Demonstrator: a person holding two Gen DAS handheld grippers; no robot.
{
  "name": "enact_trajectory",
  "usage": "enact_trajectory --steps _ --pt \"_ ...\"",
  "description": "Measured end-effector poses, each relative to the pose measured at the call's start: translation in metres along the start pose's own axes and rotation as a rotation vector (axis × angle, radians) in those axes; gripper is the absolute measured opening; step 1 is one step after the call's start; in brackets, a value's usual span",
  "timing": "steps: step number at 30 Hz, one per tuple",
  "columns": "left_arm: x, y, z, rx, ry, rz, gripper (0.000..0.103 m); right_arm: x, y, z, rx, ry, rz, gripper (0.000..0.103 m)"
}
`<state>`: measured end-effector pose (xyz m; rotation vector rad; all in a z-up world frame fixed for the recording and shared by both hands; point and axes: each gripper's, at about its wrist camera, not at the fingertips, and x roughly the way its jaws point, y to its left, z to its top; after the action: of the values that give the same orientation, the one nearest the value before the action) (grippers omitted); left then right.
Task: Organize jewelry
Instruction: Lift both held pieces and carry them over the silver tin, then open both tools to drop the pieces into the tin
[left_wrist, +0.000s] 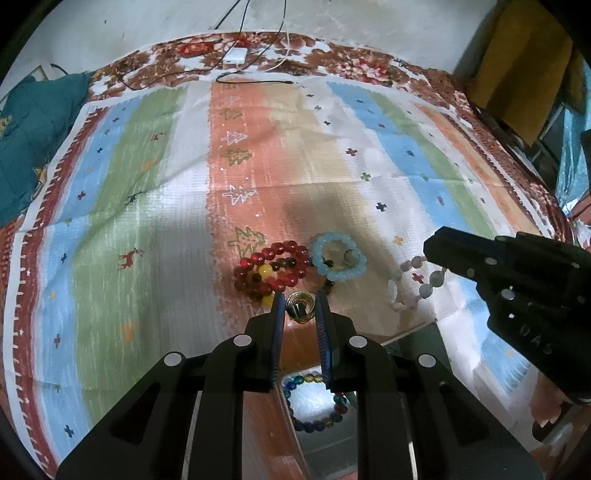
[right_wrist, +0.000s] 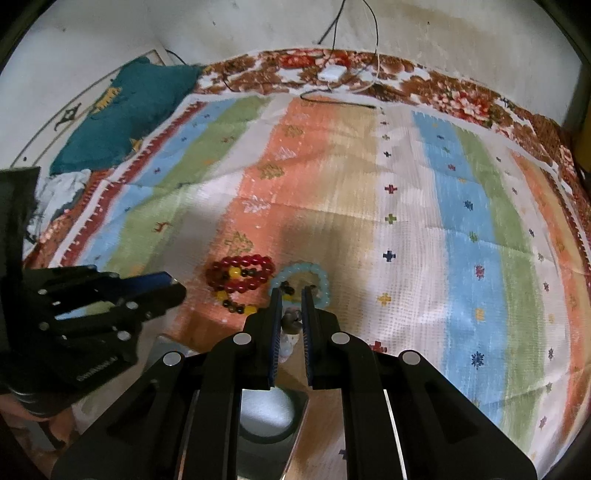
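The left gripper is pinching a gold ring in nearly closed jaws; the right gripper is clamping a pale bead strand. Red bracelet and blue bracelet are lying on the bed's striped cloth, awaiting sorting.

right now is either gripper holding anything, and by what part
Left gripper: a small gold ring-like piece, pinched by its sides between the fingers. Right gripper: a pale bead bracelet, gripped at one end of the strand, the rest hanging.
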<state>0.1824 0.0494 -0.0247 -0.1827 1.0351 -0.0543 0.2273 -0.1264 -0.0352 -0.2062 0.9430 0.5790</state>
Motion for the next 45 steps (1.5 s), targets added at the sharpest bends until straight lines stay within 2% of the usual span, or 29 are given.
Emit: enact_trajectory --steps 20,42,43,44,45 --pt "-0.022 -0.02 -0.037 0.042 -0.008 -0.018 0.016 -0.038 0.011 -0.034 -0.015 -0.033 0.041 0.012" --pt "-0.028 -0.029 -0.061 0.046 0.006 -0.016 0.017 -0.044 0.017 -0.067 -0.027 0.005 0.072 0.012" --pt "-0.028 -0.028 -0.061 0.039 0.007 -0.015 0.023 -0.042 0.017 -0.068 -0.029 0.017 0.085 0.016" --pt "-0.027 -0.026 -0.06 0.029 0.008 -0.014 0.035 -0.04 0.017 -0.069 -0.023 0.026 0.085 0.026" --pt "-0.028 -0.023 -0.059 0.016 0.003 -0.014 0.037 -0.04 0.016 -0.069 -0.019 0.024 0.081 0.032"
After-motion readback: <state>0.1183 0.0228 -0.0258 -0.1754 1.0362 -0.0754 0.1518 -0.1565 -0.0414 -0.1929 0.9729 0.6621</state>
